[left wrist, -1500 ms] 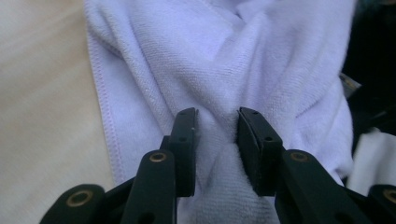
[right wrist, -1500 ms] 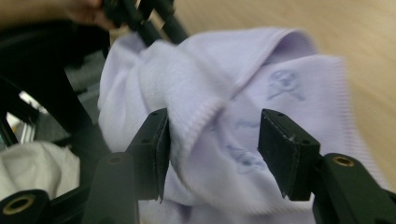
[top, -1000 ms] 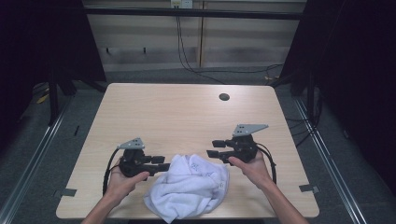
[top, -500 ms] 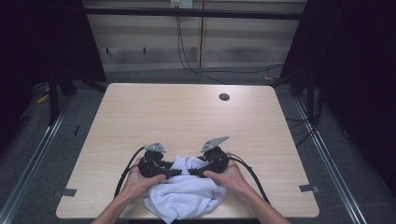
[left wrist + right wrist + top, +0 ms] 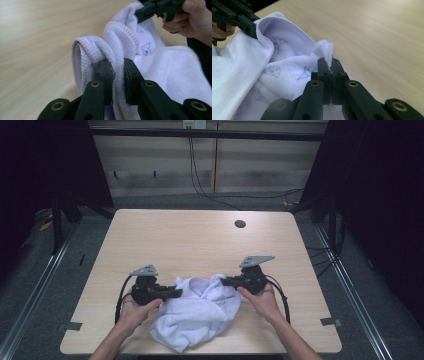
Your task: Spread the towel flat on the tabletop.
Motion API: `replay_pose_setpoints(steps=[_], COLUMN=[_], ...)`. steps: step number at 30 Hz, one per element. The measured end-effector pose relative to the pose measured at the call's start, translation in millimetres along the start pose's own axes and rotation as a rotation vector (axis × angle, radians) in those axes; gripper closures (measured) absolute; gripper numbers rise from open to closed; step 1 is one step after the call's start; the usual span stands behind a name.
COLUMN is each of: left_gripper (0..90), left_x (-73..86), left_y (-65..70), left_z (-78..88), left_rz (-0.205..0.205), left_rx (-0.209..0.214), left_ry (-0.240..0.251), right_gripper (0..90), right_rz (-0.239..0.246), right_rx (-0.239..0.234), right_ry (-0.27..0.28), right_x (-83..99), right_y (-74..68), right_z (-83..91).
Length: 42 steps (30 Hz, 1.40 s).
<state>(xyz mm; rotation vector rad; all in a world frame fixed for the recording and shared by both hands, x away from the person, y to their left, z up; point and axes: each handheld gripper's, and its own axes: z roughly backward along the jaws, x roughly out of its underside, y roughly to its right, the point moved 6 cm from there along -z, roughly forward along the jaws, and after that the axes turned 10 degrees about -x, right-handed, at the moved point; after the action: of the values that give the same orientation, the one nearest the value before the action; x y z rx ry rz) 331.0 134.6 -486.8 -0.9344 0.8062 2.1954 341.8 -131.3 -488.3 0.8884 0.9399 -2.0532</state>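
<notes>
While both tongs grip hems, the garment lies bunched between left tongs and right tongs, on the desk.

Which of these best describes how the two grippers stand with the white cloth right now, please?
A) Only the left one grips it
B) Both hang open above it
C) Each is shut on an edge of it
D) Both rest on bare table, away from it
C: the left gripper pinches a thick hemmed fold of the white cloth, and the right gripper is closed tight on a thin stitched edge.
</notes>
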Motion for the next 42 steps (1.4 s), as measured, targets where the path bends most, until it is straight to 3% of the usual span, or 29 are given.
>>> replay_pose_setpoints(steps=[4, 6, 7, 11, 13, 14, 15, 16, 21, 24, 25, 27, 30, 31, 33, 34, 35, 36, 37, 38, 39, 40, 42], left_gripper=[81.0, 81.3, 81.6, 81.7, 81.9, 81.9, 81.9, 82.0, 82.1, 82.4, 82.5, 82.5, 82.4, 81.5, 81.3, 80.8, 80.8, 80.7, 80.3, 79.8, 78.8, 78.0, 77.0], left_x=[-16.3, -24.2, -31.9, -46.0, -67.7, -67.7, -83.0, -83.0, -124.3, -135.5, -147.7, -155.2, -171.5, -167.6, -159.4, -152.5, -141.7, -128.2, -109.0, -79.2, -62.1, -62.1, -30.2], left_y=[-13.8, -18.6, -22.1, -23.9, -24.9, -24.9, -31.5, -31.5, -61.6, -66.6, -68.0, -67.5, -65.5, -61.3, -59.5, -59.3, -58.8, -58.0, -55.3, -50.6, -46.3, -46.3, -36.2], left_z=[24.7, 35.6, 44.1, 51.0, 59.5, 59.5, 61.9, 61.9, 71.1, 77.5, 83.3, 85.2, 87.2, 82.4, 77.4, 73.7, 67.7, 60.9, 52.0, 40.7, 35.7, 35.7, 31.6], left_rz=[0.035, 0.028, 0.042, 0.051, 0.027, 0.027, 0.004, 0.004, 0.052, 0.057, 0.037, 0.031, 0.052, 0.036, 0.012, 0.004, 0.009, 0.004, -0.005, 0.008, 0.007, 0.007, -0.007], left_rx=[-0.039, -0.078, -0.083, -0.096, -0.107, -0.107, -0.158, -0.158, -0.223, -0.226, -0.236, -0.244, -0.238, -0.235, -0.235, -0.233, -0.225, -0.217, -0.202, -0.183, -0.157, -0.157, -0.144], left_ry=[0.099, 0.134, 0.172, 0.212, 0.256, 0.256, 0.268, 0.268, 0.334, 0.356, 0.368, 0.382, 0.433, 0.427, 0.407, 0.39, 0.374, 0.346, 0.308, 0.243, 0.218, 0.218, 0.165], right_gripper=[89.0, 89.0, 89.1, 89.1, 89.1, 89.1, 89.0, 89.0, 89.1, 89.1, 89.2, 89.1, 89.1, 89.1, 89.1, 89.2, 89.2, 89.1, 89.1, 89.1, 89.0, 89.0, 89.0], right_rz=[-0.023, -0.044, -0.048, -0.048, -0.04, -0.04, -0.043, -0.043, -0.051, -0.046, -0.022, -0.014, 0.021, 0.011, 0.006, 0.017, 0.017, 0.014, -0.008, -0.016, -0.018, -0.018, -0.05], right_rx=[0.058, 0.08, 0.11, 0.137, 0.15, 0.15, 0.159, 0.159, 0.214, 0.239, 0.271, 0.285, 0.321, 0.317, 0.31, 0.313, 0.313, 0.308, 0.253, 0.241, 0.24, 0.24, 0.211], right_ry=[0.079, 0.122, 0.151, 0.205, 0.212, 0.212, 0.223, 0.223, 0.236, 0.238, 0.241, 0.251, 0.333, 0.367, 0.371, 0.324, 0.324, 0.301, 0.255, 0.228, 0.185, 0.185, 0.114], right_x=[-10.8, -15.6, -20.3, -36.1, -46.2, -46.2, -57.7, -57.7, -100.1, -113.7, -128.4, -136.8, -164.5, -167.9, -164.6, -148.1, -148.1, -135.9, -101.5, -87.5, -68.2, -68.2, -27.4], right_y=[12.9, 19.7, 25.6, 30.0, 32.0, 32.0, 36.7, 36.7, 56.2, 61.4, 65.0, 66.6, 66.2, 66.2, 66.4, 66.9, 66.9, 66.8, 63.8, 62.3, 59.1, 59.1, 51.7], right_z=[31.5, 47.4, 61.7, 82.4, 87.4, 87.4, 90.1, 90.1, 98.9, 104.7, 111.2, 114.0, 125.0, 128.3, 128.4, 123.9, 123.9, 120.5, 110.0, 105.4, 99.5, 99.5, 87.4])
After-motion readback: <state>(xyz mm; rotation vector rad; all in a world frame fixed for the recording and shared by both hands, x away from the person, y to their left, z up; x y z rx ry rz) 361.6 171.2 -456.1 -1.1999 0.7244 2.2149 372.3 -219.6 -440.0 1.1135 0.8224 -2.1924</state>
